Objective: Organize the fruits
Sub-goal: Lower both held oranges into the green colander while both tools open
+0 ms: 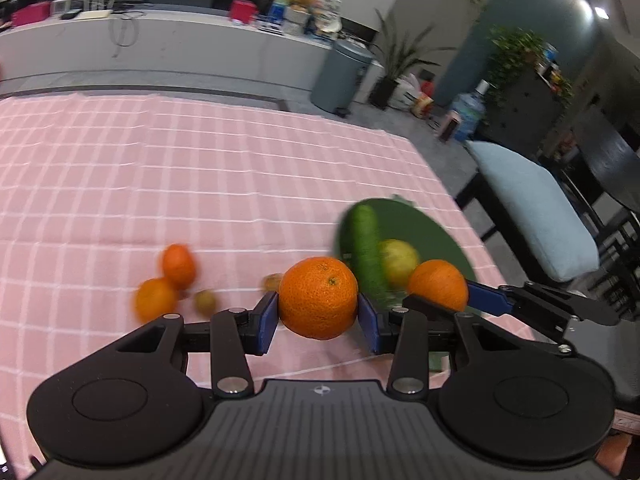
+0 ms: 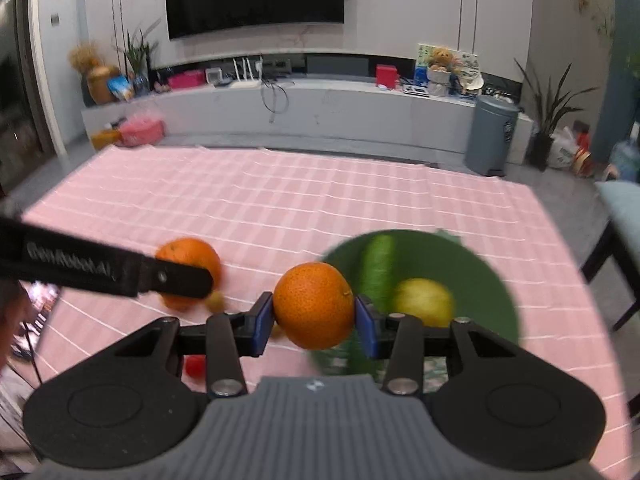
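My left gripper (image 1: 318, 316) is shut on an orange (image 1: 318, 298), held above the pink checked cloth. My right gripper (image 2: 314, 320) is shut on another orange (image 2: 314, 306), held at the near left rim of a green bowl (image 2: 484, 276). The bowl holds a cucumber (image 2: 378, 266) and a yellow-green fruit (image 2: 424, 302). In the left wrist view the right gripper (image 1: 440, 296) with its orange (image 1: 438, 284) shows in front of the bowl (image 1: 436, 236). Two loose oranges (image 1: 168, 284) and a small brownish fruit (image 1: 205, 301) lie on the cloth to the left.
A small red fruit (image 2: 195, 366) lies under my right gripper. The left gripper's arm (image 2: 100, 270) crosses the right wrist view in front of an orange (image 2: 188, 256). A chair with a pale blue cushion (image 1: 536, 216) stands at the table's right edge.
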`<action>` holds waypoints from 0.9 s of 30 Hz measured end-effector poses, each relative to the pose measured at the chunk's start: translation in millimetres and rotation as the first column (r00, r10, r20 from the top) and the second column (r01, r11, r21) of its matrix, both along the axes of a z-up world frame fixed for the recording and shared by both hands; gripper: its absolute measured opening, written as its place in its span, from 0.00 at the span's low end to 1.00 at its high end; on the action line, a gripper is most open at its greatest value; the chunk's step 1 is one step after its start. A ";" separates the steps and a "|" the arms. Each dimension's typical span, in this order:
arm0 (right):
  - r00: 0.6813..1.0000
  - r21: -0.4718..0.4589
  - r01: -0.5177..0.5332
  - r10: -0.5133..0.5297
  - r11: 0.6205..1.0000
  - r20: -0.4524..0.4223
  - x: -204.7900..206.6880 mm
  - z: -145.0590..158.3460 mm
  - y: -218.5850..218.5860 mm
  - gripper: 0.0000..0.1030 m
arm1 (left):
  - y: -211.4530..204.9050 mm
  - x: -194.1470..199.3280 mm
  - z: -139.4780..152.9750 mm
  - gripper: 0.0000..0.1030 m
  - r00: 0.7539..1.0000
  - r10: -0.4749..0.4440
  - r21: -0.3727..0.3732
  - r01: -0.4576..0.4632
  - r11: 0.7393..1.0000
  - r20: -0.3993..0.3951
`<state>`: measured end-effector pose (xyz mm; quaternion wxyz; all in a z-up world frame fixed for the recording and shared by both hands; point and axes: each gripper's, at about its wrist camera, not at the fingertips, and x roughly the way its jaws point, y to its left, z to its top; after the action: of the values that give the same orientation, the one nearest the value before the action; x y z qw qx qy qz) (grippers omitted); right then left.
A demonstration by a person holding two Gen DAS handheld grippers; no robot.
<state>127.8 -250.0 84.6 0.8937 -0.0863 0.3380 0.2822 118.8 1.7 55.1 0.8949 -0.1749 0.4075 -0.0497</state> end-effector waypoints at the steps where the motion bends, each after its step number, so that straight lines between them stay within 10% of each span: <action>1: 1.000 -0.023 0.003 -0.003 1.000 -0.007 5.1 -0.1 -5.8 0.39 | -8.2 6.7 0.5 0.47 1.000 -0.020 0.004 0.020 1.000 -0.006; 10: 0.994 -0.182 -0.007 -0.014 0.983 -0.113 40.8 -24.5 -34.3 0.39 | -61.8 52.2 -14.7 0.47 0.979 -0.179 0.046 0.185 0.982 -0.100; 27: 0.970 -0.258 -0.081 0.017 0.963 -0.241 66.1 -60.8 -34.3 0.39 | -85.8 88.6 -51.0 0.47 0.946 -0.209 0.082 0.235 0.969 -0.248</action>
<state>193.9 -284.3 23.8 0.8201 -0.1798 0.4745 0.2646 207.5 -84.2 4.1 0.8368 -0.0829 0.5306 -0.1064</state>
